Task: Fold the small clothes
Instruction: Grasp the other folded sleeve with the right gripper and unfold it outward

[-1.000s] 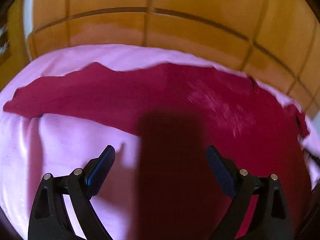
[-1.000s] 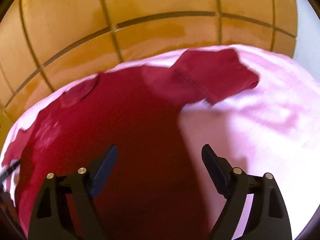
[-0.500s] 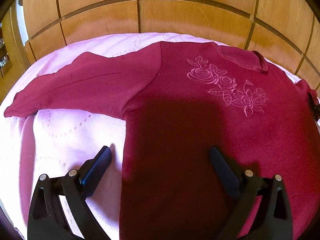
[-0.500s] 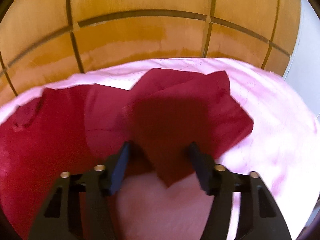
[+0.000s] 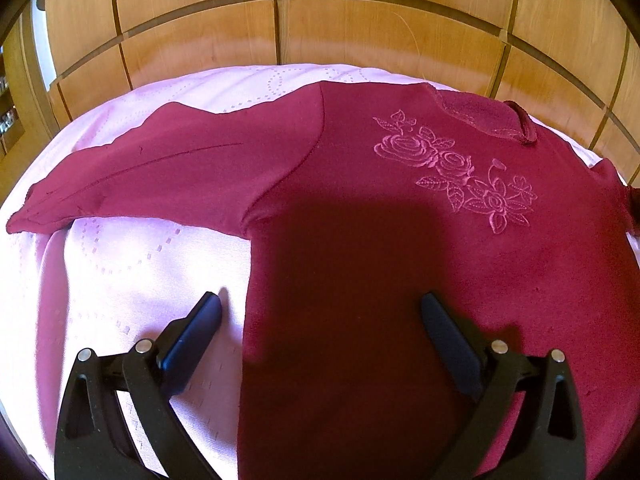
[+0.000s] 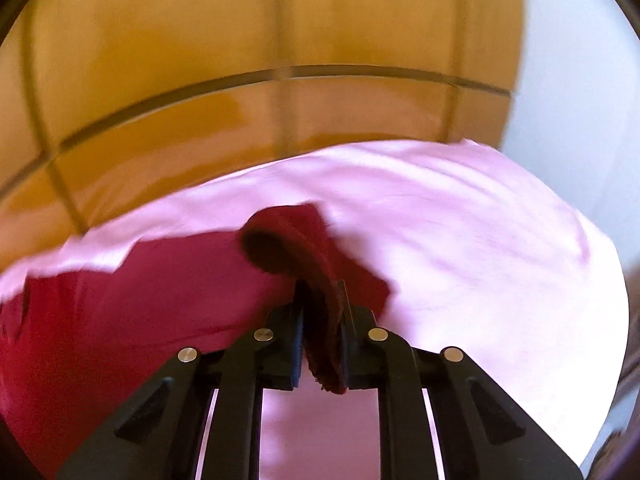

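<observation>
A dark red long-sleeved top (image 5: 360, 240) with pink embroidered roses (image 5: 456, 168) lies flat on a pink bedspread (image 5: 120, 280). Its left sleeve (image 5: 160, 176) stretches out to the left. My left gripper (image 5: 320, 312) hovers open above the top's left side edge, with nothing between its fingers. In the right wrist view my right gripper (image 6: 322, 300) is shut on the end of the other sleeve (image 6: 296, 240), whose red cloth bunches up between the pads and hangs from them, lifted off the pink bedspread (image 6: 480, 260).
A wooden panelled headboard (image 5: 280, 32) runs along the far edge of the bed. A white wall (image 6: 580, 60) stands at the far right in the right wrist view. Pink bedspread lies bare to the right of the held sleeve.
My right gripper has moved right along the top to the sleeve end and closed on it, and the cloth now lifts. The left view has steadied over the top's left side.
</observation>
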